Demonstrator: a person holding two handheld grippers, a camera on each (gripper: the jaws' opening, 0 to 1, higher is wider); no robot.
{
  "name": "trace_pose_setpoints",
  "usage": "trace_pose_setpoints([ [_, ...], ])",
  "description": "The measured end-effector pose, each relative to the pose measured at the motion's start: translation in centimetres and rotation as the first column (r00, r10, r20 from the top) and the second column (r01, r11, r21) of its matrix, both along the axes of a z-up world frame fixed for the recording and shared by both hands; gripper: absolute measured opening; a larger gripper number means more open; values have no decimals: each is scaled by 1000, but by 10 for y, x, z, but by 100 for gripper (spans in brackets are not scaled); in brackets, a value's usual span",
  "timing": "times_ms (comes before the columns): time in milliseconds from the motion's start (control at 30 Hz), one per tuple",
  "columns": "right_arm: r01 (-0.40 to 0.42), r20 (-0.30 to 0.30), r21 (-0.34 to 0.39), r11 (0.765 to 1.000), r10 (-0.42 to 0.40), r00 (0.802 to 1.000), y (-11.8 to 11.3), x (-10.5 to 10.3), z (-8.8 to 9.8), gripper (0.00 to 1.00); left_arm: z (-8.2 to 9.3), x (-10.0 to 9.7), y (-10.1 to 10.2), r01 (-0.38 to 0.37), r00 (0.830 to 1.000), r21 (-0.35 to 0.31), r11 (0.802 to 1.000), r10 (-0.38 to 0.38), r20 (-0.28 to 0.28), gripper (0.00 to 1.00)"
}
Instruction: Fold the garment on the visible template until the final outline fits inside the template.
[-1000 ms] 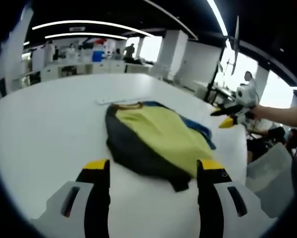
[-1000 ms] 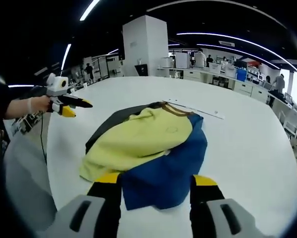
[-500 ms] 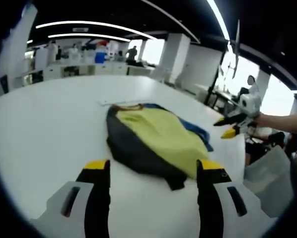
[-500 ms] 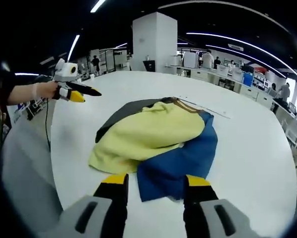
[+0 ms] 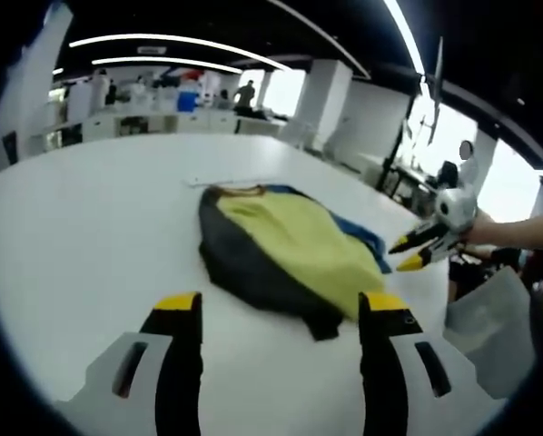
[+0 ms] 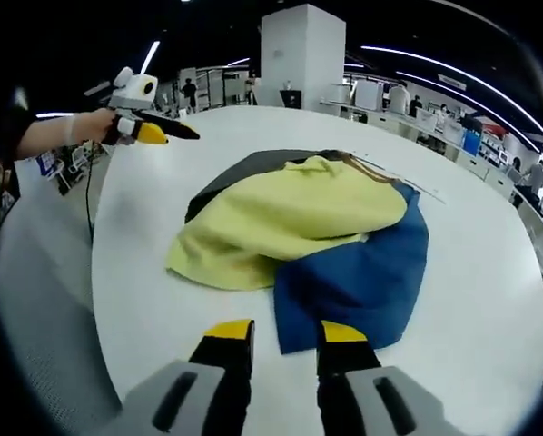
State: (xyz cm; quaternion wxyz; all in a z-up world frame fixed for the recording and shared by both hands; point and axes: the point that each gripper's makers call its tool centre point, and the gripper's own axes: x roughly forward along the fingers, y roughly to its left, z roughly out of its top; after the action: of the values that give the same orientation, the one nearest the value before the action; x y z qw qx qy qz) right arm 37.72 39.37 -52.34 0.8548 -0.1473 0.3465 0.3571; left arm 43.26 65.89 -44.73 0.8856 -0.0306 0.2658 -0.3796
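Observation:
A garment lies bunched on the round white table: a yellow panel on top, dark grey on one side, blue on the other. A thin pale strip lies by its collar; in the right gripper view the strip runs past the collar. My left gripper is open, short of the grey edge with nothing between its jaws, and a hand holds the left gripper up beyond the table's edge. My right gripper is open with its jaws narrowed, hovering before the blue hem. The right gripper hangs off to the garment's side.
The table's curved edge runs close to the yellow side of the garment. A grey bin or chair stands past the table. Desks, a white pillar and people fill the office behind.
My right gripper's jaws have drawn closer together while that view moved nearer the blue hem. The left gripper's jaws kept their wide spread. The garment lies as before.

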Motion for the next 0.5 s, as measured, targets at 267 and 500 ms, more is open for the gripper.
trace_pose_setpoints([
  [267,-18,8,-32,999,18,1000,-1,5,-4,19,-3,0,4,-9,1000,1,1000,9,-8,66],
  [500,-22,-5,-34,999,22,1000,4,5,-10,16,-3,-1,7,-14,1000,3,1000,14,-12,66],
])
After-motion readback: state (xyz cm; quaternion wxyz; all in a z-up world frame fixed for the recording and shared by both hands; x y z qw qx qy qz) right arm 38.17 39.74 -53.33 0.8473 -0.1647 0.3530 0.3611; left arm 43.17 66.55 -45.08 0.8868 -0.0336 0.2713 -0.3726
